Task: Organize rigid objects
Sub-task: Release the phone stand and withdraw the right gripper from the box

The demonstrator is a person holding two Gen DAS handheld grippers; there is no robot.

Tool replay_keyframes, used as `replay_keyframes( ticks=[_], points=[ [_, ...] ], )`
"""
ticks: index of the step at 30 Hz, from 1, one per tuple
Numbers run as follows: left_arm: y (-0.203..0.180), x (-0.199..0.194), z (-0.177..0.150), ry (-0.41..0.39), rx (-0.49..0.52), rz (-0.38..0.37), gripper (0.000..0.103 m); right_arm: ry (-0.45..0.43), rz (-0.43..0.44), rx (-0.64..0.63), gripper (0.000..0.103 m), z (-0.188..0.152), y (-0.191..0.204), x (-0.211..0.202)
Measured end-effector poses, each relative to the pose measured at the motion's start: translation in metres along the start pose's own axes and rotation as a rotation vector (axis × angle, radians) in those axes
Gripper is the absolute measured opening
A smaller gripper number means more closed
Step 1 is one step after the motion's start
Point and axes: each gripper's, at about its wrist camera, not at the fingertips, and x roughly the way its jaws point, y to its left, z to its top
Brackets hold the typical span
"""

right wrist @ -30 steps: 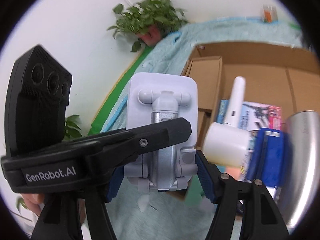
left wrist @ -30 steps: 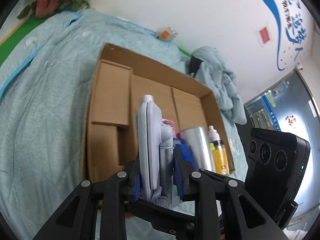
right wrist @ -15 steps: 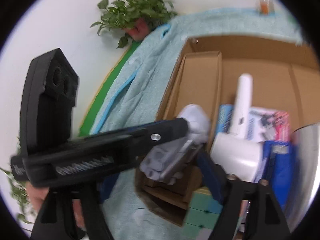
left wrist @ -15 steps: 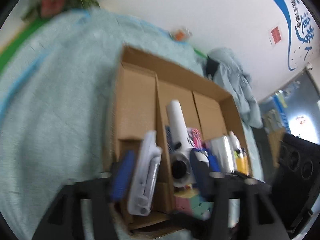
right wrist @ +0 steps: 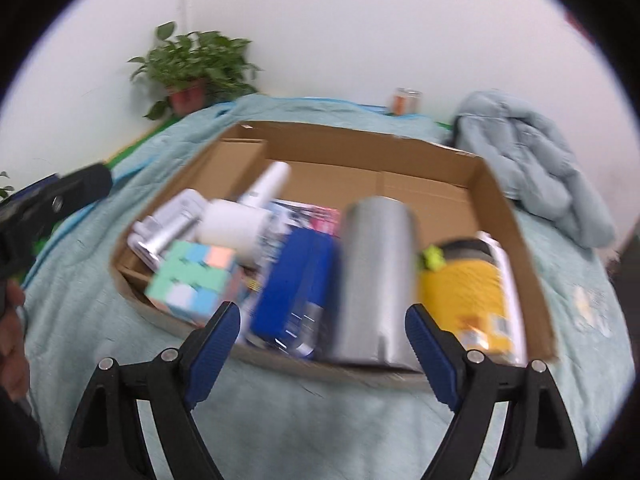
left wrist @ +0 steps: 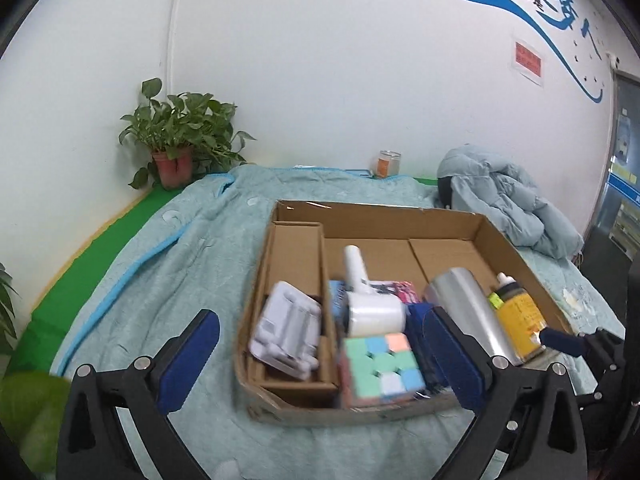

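release just done: left tongs (left wrist: pixel 320 360) and right tongs (right wrist: pixel 322 334), jaws freshly widened and empty, face the box (left wrist: pixel 500 236) ahead; next pick needs choosing.

Office-like room: wall mural (left wrist: pixel 540 12), notice boards (left wrist: pixel 624 184), quilt-covered table (left wrist: pixel 192 248), potted plant (left wrist: pixel 180 136).
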Motion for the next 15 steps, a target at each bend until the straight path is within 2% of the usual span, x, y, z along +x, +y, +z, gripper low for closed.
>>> replay_keyframes(
  ticks=[2, 3, 8, 15],
  points=[
    [-0.016, -0.009, -0.008, 0.001, 0.008, -0.012, 0.102, -0.014, -0.012, 0.007, 0.092, -0.005, -0.007, -0.009],
    [-0.023, -0.012, -0.011, -0.001, 0.004, -0.018, 0.102, -0.023, -0.009, 0.011, 0.102, -0.007, -0.010, -0.012],
    [-0.051, -0.027, -0.022, 0.012, -0.011, -0.036, 0.102, -0.049, -0.003, 0.016, 0.102, -0.018, -0.020, -0.031],
    [-0.069, -0.044, -0.029, 0.018, -0.010, -0.033, 0.102, -0.076, 0.015, 0.027, 0.102, -0.029, -0.028, -0.048]
  ],
)
